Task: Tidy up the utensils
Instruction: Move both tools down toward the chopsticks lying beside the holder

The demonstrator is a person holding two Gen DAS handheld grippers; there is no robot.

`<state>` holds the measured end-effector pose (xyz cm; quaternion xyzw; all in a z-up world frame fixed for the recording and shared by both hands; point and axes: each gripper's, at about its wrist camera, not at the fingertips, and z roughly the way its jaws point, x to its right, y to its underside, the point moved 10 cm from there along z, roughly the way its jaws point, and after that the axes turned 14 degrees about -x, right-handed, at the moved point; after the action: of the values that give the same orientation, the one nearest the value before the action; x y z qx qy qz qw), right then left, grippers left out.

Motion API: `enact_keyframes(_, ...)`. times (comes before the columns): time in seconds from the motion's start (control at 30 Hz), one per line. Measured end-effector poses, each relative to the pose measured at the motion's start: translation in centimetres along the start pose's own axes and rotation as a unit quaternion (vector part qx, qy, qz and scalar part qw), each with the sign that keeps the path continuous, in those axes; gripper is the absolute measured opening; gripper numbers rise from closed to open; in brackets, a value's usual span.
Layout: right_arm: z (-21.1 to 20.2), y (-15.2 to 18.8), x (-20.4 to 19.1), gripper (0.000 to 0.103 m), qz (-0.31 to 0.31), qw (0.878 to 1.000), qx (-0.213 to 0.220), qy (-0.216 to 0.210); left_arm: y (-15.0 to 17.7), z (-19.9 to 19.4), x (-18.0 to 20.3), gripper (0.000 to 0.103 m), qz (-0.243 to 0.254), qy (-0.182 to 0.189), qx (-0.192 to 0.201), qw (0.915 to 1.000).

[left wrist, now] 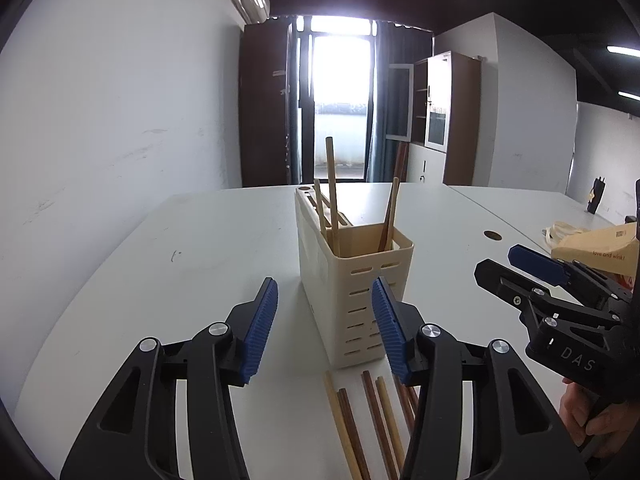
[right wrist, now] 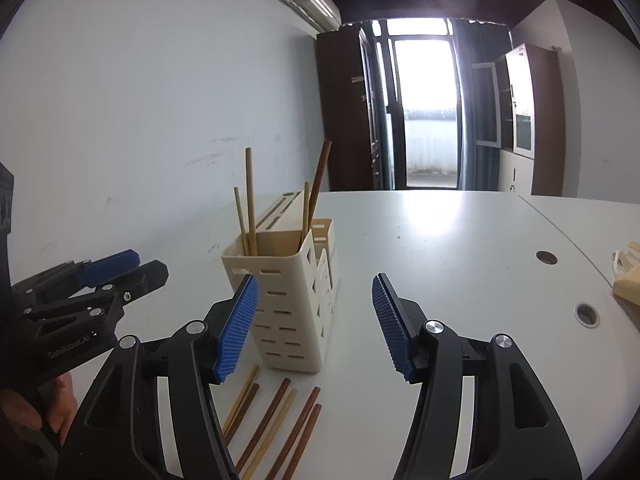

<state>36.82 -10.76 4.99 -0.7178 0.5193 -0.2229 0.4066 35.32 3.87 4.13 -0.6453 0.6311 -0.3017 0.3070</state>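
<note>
Nearest you, at about 6 o'clock in both wrist views, loose chopsticks [right wrist: 276, 420] lie flat on the white table [right wrist: 440, 248], pale and dark-brown ones mixed, roughly parallel and close together. They sit just in front of the holder, and none is gripped.

Your left gripper [left wrist: 325, 328] hovers above them with its blue pads spread wide and nothing between. Your right gripper [right wrist: 314, 326] is likewise spread and empty (the left view shows it off at 3 o'clock, but edge-on, so trust its own camera).

Just past the fingertips, at 12 o'clock, stands the cream slotted utensil holder [left wrist: 352, 280]. Four chopsticks [left wrist: 332, 192] already lean upright in its open compartment.

The step in hand is probably picking up the next chopstick. Choose an outer stick, so the pads do not catch its neighbour. Come down with the pads straddling it across its length, near the middle, and close firmly, since a thin round stick may roll. Tilt it upright before lowering it into the compartment.
</note>
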Motion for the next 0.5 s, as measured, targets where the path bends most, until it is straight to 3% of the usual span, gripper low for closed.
enact_keyframes(0.3,-0.7,2.7,-0.2,0.068,-0.006,1.0,-0.029,0.008,1.9,-1.1,0.3,0.057,0.008,-0.004,-0.01,0.9999)
enact_keyframes(0.5,-1.0,4.2,-0.2,0.07,-0.015,0.998,-0.061,0.021,3.7,-0.5,0.3,0.06,0.002,0.016,-0.051,0.9986)
